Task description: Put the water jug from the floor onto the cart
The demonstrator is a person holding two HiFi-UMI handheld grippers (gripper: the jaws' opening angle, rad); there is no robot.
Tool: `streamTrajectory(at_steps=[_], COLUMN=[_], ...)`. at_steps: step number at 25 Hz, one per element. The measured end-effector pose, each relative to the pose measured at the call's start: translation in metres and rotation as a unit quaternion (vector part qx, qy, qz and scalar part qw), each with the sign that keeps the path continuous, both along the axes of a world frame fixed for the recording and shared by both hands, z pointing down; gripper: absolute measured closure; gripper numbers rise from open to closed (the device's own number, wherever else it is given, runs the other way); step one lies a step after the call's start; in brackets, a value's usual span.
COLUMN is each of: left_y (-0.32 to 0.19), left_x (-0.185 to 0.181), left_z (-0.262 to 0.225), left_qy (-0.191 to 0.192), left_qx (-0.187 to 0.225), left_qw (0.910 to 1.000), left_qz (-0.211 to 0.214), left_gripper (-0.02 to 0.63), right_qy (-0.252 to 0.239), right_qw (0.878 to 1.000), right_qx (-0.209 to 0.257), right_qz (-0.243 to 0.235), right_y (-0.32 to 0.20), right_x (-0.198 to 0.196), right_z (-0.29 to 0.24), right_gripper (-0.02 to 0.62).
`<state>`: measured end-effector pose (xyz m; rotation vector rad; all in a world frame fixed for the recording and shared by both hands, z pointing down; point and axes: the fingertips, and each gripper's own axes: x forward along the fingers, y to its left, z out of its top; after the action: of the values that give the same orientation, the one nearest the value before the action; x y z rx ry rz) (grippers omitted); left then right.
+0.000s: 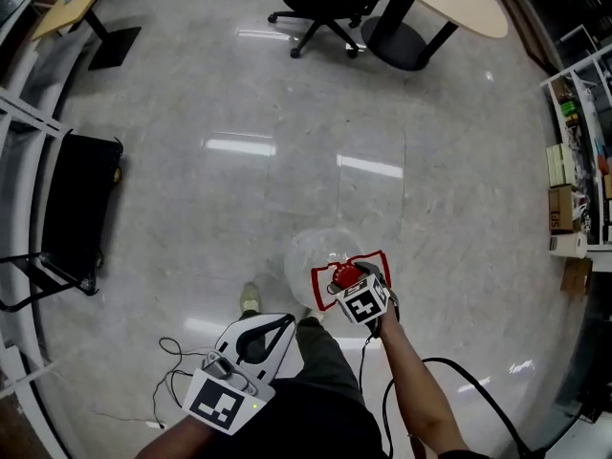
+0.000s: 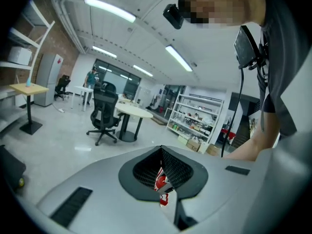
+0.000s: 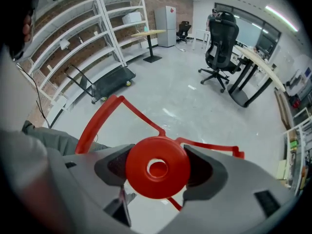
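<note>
Bright ceiling strips [image 2: 109,9], floor glare [image 1: 239,145], fisheye edges

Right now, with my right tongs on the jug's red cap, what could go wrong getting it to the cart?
The right tongs clamp only the round red cap, not the red handle, so the clear plastic water jug could slip or swing. The left tongs are shut and empty, giving no support. The black flat cart sits far off left.

Grey left gripper [image 1: 285,323] w/ marker cube [image 1: 222,404]
</note>
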<state>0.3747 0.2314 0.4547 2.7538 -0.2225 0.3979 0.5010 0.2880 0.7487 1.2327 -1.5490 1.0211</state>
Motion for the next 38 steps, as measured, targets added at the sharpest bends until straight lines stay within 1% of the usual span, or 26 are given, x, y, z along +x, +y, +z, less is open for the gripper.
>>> streamTrajectory(at_steps=[4,6,8,12,15,19,23,25,28,30,35,38], left_y=[-0.008,-0.016,-0.025,-0.054,-0.082,-0.120,-0.152,-0.164,-0.182,-0.190,-0.210,-0.232], left_x=[-0.011,-0.024,-0.042,-0.090,-0.135,-0.196,-0.262,-0.298,-0.347,-0.374,-0.418,-0.448], left_z=[-0.044,-0.054,-0.059,-0.069,-0.077,-0.090,-0.106,-0.116,-0.130,-0.134,-0.132,-0.129], left_qy=[0.009,0.009,0.006,0.005,0.011,0.016,0.024,0.021,0.023,0.024,0.012,0.006], left_qx=[0.018,0.025,0.032,0.054,0.063,0.077,0.094,0.105,0.121,0.125,0.127,0.124], left_qw=[0.9987,0.9975,0.9968,0.9949,0.9912,0.9848,0.9753,0.9694,0.9566,0.9480,0.9329,0.9200], left_qz=[-0.046,-0.065,-0.072,-0.085,-0.116,-0.155,-0.199,-0.221,-0.264,-0.292,-0.337,-0.372], left_gripper=[0.601,0.601,0.601,0.601,0.601,0.601,0.601,0.601,0.601,0.601,0.601,0.601], right_qy=[0.004,0.007,0.014,0.027,0.028,0.017,0.002,-0.001,0.009,0.007,0.000,-0.006], right_qw=[0.999,0.998,0.997,0.994,0.992,0.990,0.986,0.982,0.971,0.964,0.942,0.928], right_qx=[0.010,0.010,0.011,0.017,0.021,0.028,0.032,0.044,0.073,0.086,0.113,0.120], right_qz=[-0.041,-0.062,-0.079,-0.103,-0.123,-0.139,-0.162,-0.183,-0.226,-0.253,-0.316,-0.352], right_y=[-0.027,-0.039,-0.052,-0.088,-0.121,-0.174,-0.224,-0.250,-0.297,-0.324,-0.390,-0.428], right_x=[-0.005,-0.014,-0.029,-0.071,-0.109,-0.168,-0.236,-0.272,-0.321,-0.356,-0.435,-0.480], right_z=[-0.045,-0.055,-0.062,-0.067,-0.072,-0.087,-0.103,-0.114,-0.131,-0.139,-0.157,-0.161], right_gripper=[0.305,0.305,0.305,0.304,0.302,0.302,0.302,0.302,0.302,0.302,0.302,0.302])
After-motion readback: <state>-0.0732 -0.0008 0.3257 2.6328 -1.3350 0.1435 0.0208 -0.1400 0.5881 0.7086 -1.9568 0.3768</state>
